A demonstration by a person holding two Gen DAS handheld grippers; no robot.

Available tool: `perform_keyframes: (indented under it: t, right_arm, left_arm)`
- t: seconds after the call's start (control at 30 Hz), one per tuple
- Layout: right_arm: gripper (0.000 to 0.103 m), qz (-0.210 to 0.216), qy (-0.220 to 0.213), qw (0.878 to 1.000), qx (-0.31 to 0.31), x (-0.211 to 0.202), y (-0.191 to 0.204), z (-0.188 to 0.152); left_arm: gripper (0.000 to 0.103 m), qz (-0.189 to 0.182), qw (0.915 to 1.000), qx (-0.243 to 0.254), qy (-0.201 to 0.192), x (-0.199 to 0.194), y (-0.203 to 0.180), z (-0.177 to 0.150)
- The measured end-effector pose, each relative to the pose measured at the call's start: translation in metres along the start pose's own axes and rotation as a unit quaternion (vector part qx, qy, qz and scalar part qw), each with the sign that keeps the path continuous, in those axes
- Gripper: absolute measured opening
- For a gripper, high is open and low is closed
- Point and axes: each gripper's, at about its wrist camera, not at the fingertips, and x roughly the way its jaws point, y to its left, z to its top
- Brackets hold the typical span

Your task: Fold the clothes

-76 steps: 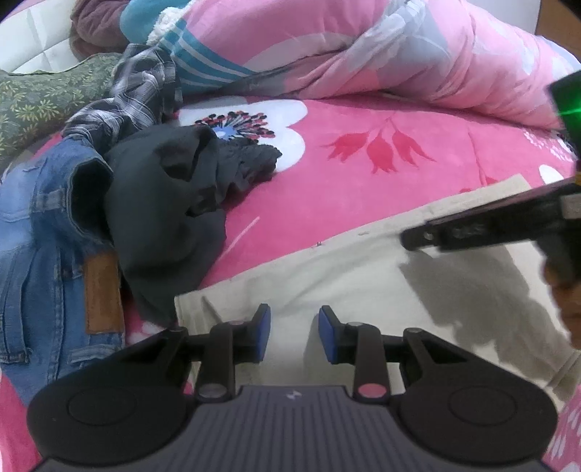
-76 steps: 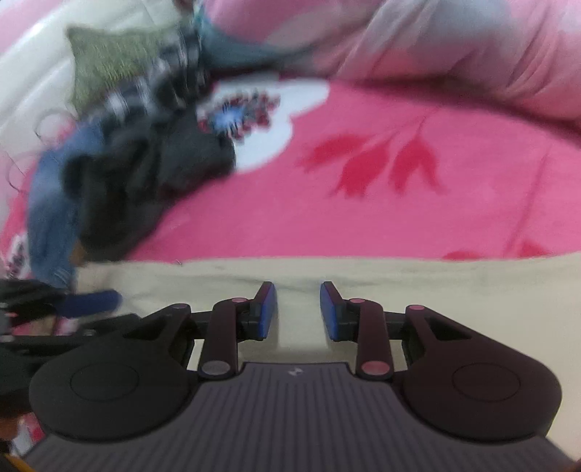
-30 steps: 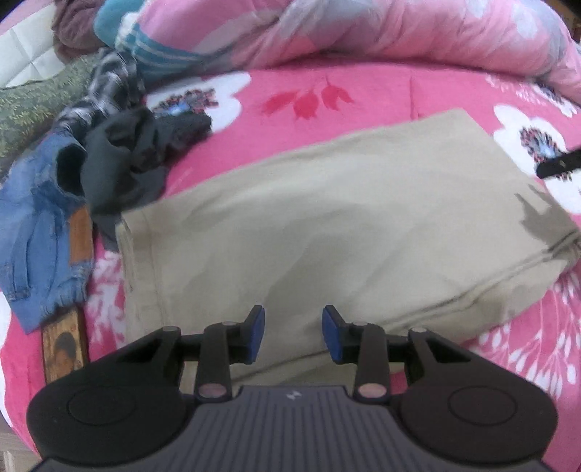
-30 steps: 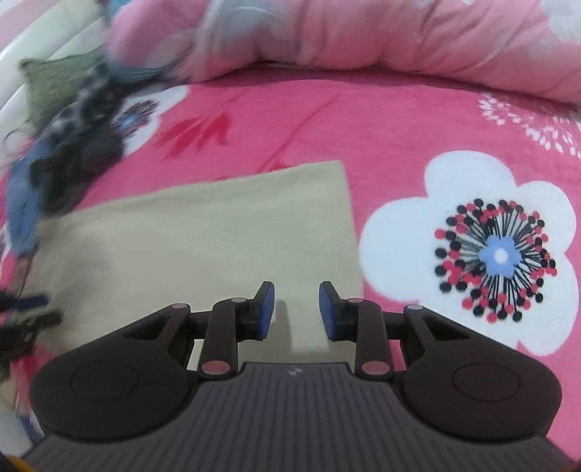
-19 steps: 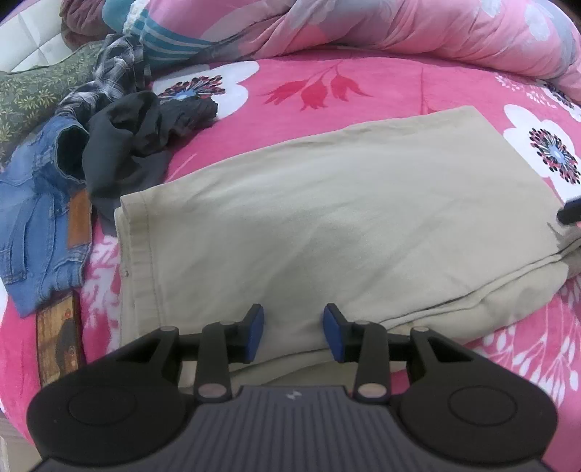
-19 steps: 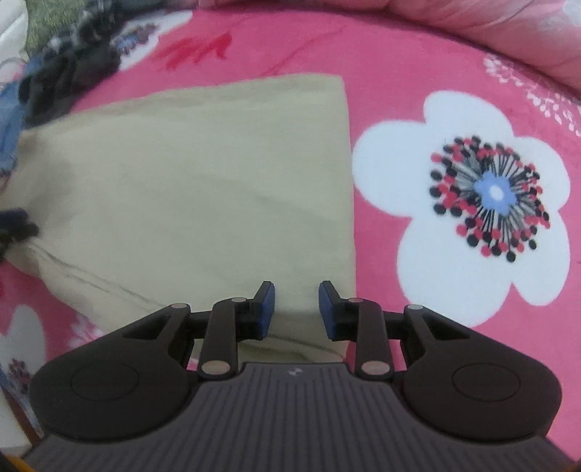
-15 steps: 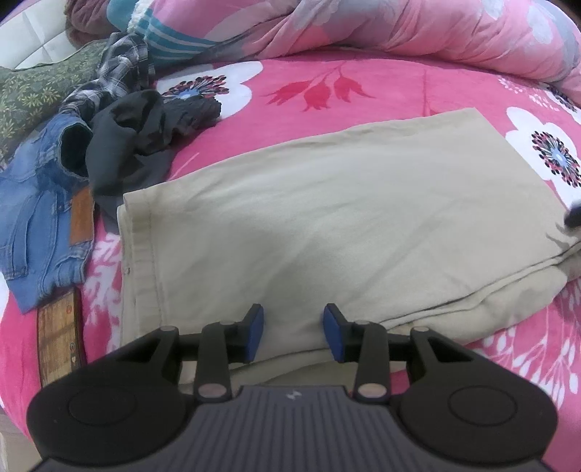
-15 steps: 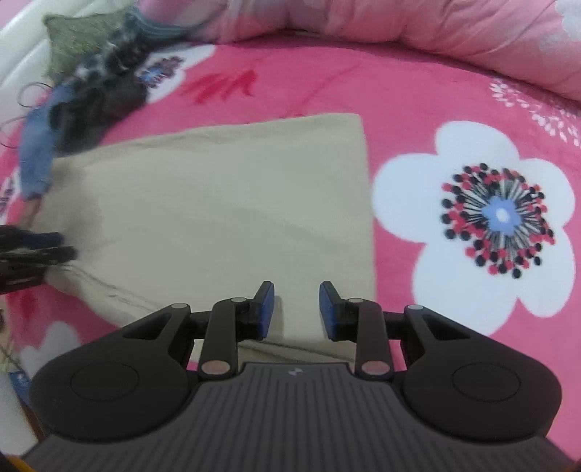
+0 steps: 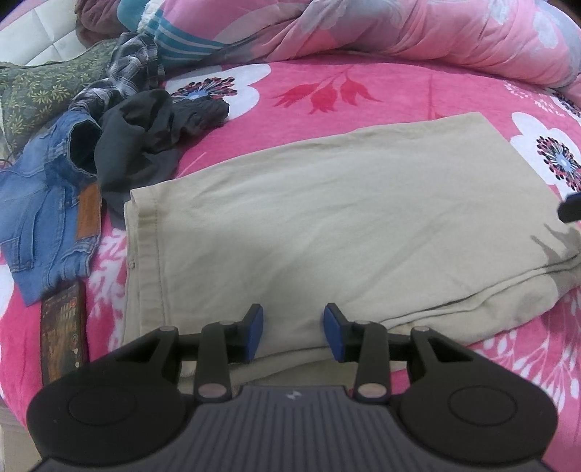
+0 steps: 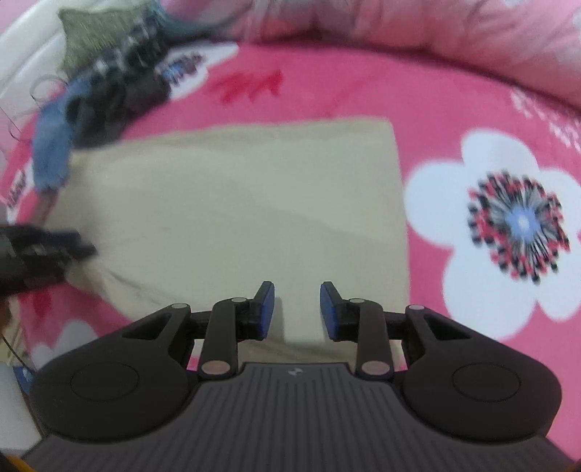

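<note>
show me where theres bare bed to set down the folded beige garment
Free: the pink bedspread between the beige garment and the bunched pink quilt, and the white-flower patch right of the garment. Crowded: the far-left corner, where jeans, a dark garment and a plaid shirt are heaped.

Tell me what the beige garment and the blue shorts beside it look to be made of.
Beige garment: seemingly a matte woven cotton, twill-like; soft creases, stitched hem. Blue shorts: denim, judging by the faded wash, frayed edge and tan, possibly leather, patch.
</note>
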Motion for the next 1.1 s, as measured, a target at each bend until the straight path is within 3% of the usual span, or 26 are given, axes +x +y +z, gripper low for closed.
perform_keyframes:
  t: [0.1, 0.37, 1.1]
  right_arm:
    - [0.027, 0.004, -0.001, 1.000, -0.006, 0.010, 0.002, 0.000]
    - [0.026, -0.008, 0.056, 0.998, -0.013, 0.033, 0.008, -0.030]
    - [0.027, -0.004, 0.054, 0.999, -0.004, 0.036, 0.003, -0.030]
  left_arm:
    - [0.038, 0.002, 1.0000, -0.001, -0.002, -0.001, 0.000, -0.001]
    - [0.039, 0.003, 1.0000, 0.002, -0.006, -0.002, -0.001, -0.004]
    - [0.039, 0.005, 0.9999, -0.006, -0.009, -0.002, -0.002, -0.005]
